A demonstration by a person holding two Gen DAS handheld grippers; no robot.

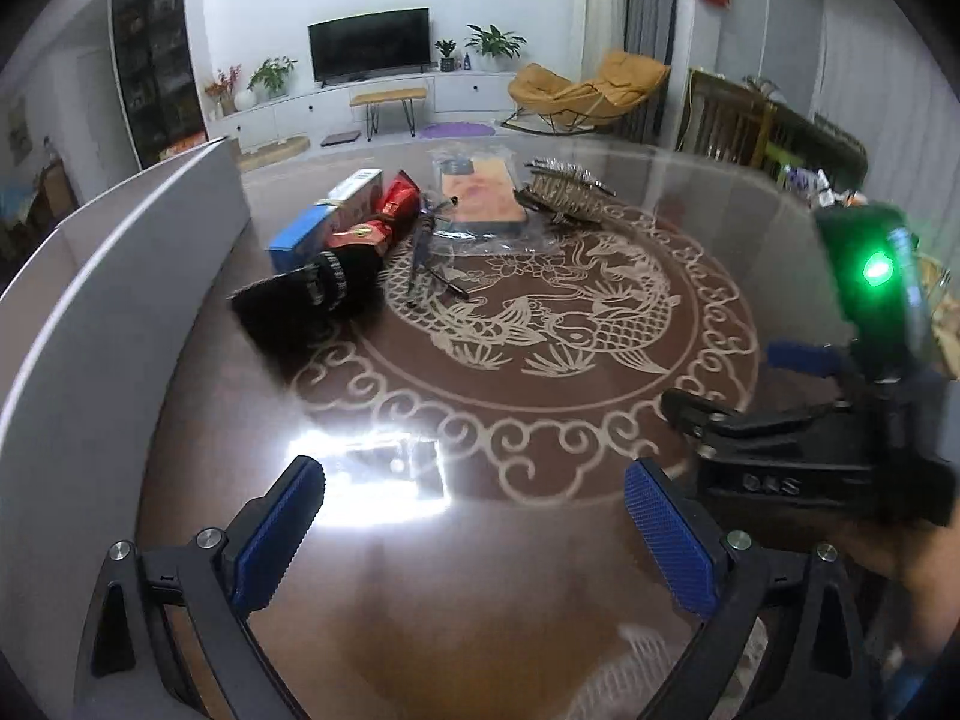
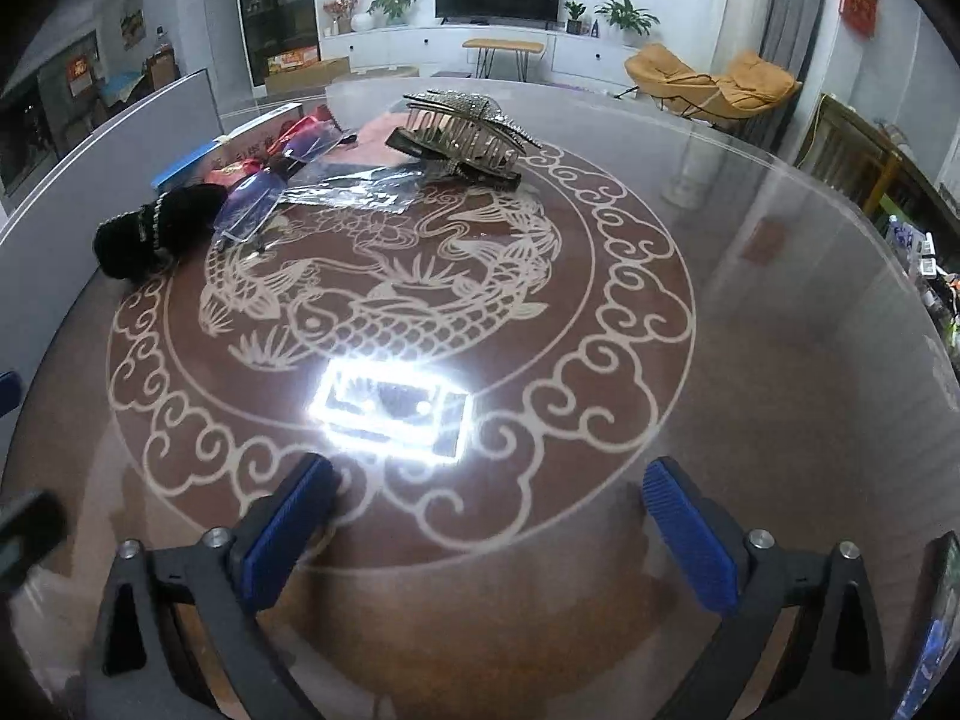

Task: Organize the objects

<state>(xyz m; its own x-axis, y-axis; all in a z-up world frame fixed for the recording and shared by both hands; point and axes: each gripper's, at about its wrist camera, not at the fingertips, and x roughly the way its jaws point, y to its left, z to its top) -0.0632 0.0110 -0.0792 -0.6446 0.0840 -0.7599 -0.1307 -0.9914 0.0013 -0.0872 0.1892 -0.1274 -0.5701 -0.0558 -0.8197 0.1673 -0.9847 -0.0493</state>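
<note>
A round brown table point(image 1: 690, 276) with a koi pattern holds a cluster of objects at its far side. In the left wrist view I see a black knit item point(image 1: 312, 294), a red packet point(image 1: 390, 210), a blue and white box point(image 1: 327, 216), a clear-wrapped flat pack point(image 1: 480, 198) and a spiky metal hair clip point(image 1: 564, 189). The right wrist view shows the hair clip point(image 2: 468, 132), the black knit item point(image 2: 156, 228) and clear glasses-like plastic point(image 2: 252, 204). My left gripper point(image 1: 474, 492) is open and empty. My right gripper point(image 2: 492, 492) is open and empty; its body point(image 1: 810, 438) shows in the left wrist view.
A grey-white board point(image 1: 120, 276) stands along the table's left edge, also seen in the right wrist view point(image 2: 120, 138). A bright lamp reflection point(image 2: 390, 408) glares on the tabletop. Shelving with small items point(image 2: 924, 264) sits beyond the right rim.
</note>
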